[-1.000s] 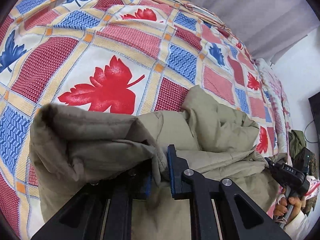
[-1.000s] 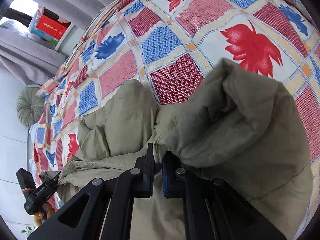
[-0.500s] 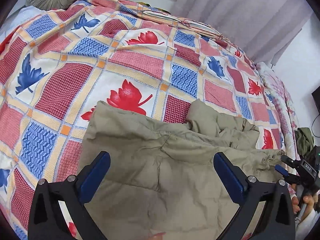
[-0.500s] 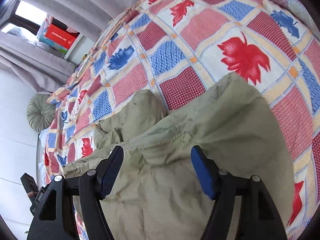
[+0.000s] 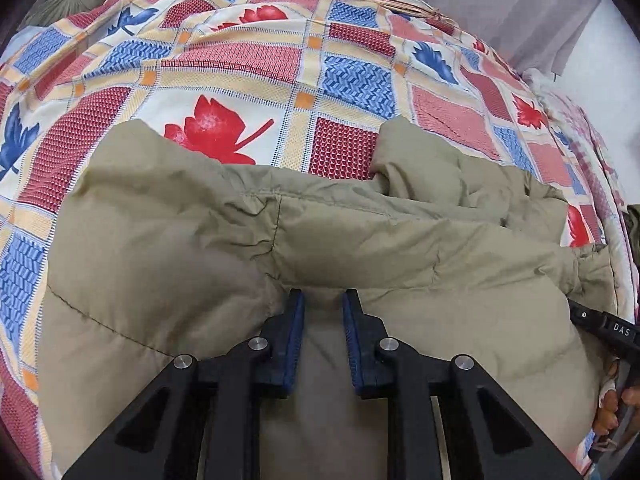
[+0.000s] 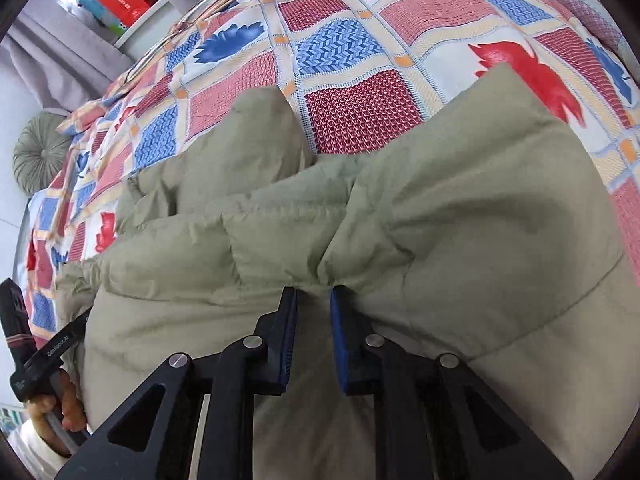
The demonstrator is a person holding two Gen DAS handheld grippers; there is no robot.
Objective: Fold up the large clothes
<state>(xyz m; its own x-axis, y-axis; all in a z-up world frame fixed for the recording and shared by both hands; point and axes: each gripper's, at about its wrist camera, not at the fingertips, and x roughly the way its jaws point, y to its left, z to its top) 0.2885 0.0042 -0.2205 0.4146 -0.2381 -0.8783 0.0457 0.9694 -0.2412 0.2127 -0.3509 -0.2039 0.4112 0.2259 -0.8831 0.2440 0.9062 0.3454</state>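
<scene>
A puffy khaki jacket [image 5: 360, 248] lies on the patchwork bedspread [image 5: 240, 60], folded over on itself with a sleeve bulging at the far side. My left gripper [image 5: 322, 304] is shut on a ridge of its fabric near the middle fold. In the right wrist view the same jacket [image 6: 460, 208] fills the lower half, and my right gripper [image 6: 314, 292] is shut on a pinch of cloth with creases running out from it. Each gripper shows at the edge of the other's view, held by a hand [image 6: 60, 404].
The bedspread [image 6: 340, 48] with red and blue leaf squares stretches beyond the jacket. A round grey-green cushion [image 6: 40, 156] sits at the bed's far corner. Grey curtains [image 5: 520, 4] and a shelf with a red box [image 6: 120, 0] stand behind the bed.
A second ago both grippers held the jacket raised. Half a second ago both stood wide open over the laid-down jacket. Now both have come down and shut on its fabric again.
</scene>
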